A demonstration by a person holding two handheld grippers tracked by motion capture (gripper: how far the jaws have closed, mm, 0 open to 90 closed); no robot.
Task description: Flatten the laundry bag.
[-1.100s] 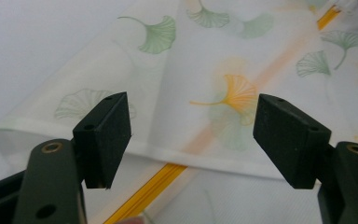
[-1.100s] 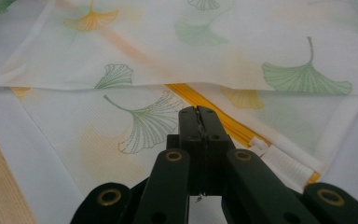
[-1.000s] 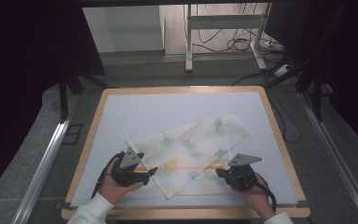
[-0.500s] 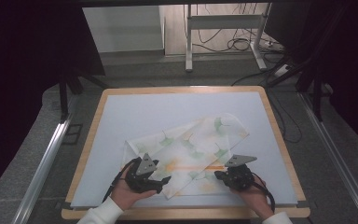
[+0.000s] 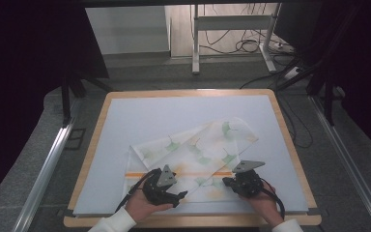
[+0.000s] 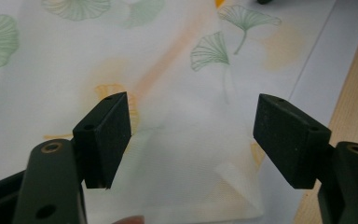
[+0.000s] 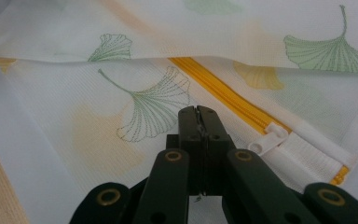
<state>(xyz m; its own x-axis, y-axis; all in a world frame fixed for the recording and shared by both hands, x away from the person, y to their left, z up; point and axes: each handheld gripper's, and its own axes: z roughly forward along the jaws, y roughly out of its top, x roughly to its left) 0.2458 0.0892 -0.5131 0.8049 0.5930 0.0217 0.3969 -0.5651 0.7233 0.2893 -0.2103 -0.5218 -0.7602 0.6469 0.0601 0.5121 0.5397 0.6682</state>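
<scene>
The mesh laundry bag (image 5: 193, 157), white with green and orange ginkgo leaves, lies flat and folded over on the white mat (image 5: 140, 116) of my counter (image 5: 96, 145), toward the near edge, between my two hands. In the high view its orange zipper (image 5: 198, 173) runs as a thin line across the bag from one hand-held gripper to the other. My left hand-held gripper (image 5: 178, 197) rests at the bag's near left part, and my right hand-held gripper (image 5: 227, 182) sits at the near right part, by the zipper's end. Both of my hands come in from the bottom edge.

In the left gripper view, my left hand-held gripper (image 6: 193, 140) has its jaws spread wide, with the bag's near corner lying on the mat beneath the gap; the pads do not press on it. The wooden rim of the counter shows at the right.

In the right gripper view, my right hand-held gripper (image 7: 198, 123) has its jaws pressed together. I cannot tell whether any fabric is caught between them. Just right of the tips lie the yellow zipper (image 7: 223, 95) and its white plastic pull (image 7: 268, 137), resting on the mesh.
</scene>
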